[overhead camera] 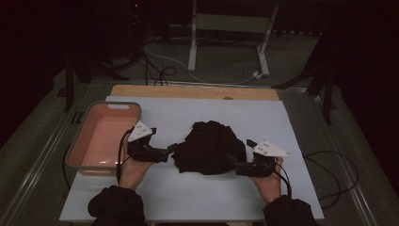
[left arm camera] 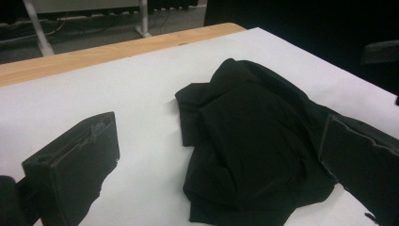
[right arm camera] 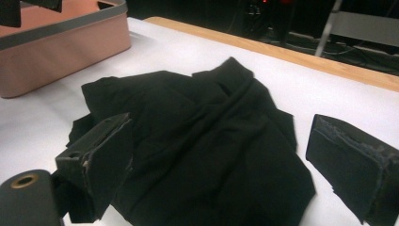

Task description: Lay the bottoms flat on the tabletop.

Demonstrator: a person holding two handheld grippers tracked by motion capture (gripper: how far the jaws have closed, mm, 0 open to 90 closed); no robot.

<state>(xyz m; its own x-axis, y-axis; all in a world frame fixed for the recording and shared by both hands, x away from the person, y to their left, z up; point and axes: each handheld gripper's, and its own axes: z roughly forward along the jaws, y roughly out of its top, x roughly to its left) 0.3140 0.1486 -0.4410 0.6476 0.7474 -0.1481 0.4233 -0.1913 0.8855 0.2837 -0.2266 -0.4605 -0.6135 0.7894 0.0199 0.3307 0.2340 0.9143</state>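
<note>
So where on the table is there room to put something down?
Bare white table lies right of the black cloth and behind it. The pink tub is empty too. It's crowded where the left gripper and right gripper flank the cloth.

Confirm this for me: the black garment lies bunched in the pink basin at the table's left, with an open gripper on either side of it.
One thing is off. The black garment lies bunched on the white table cover, not in the pink basin, which stands beside it, as the high view shows. The rest holds: the left gripper and right gripper flank it, jaws open.
</note>
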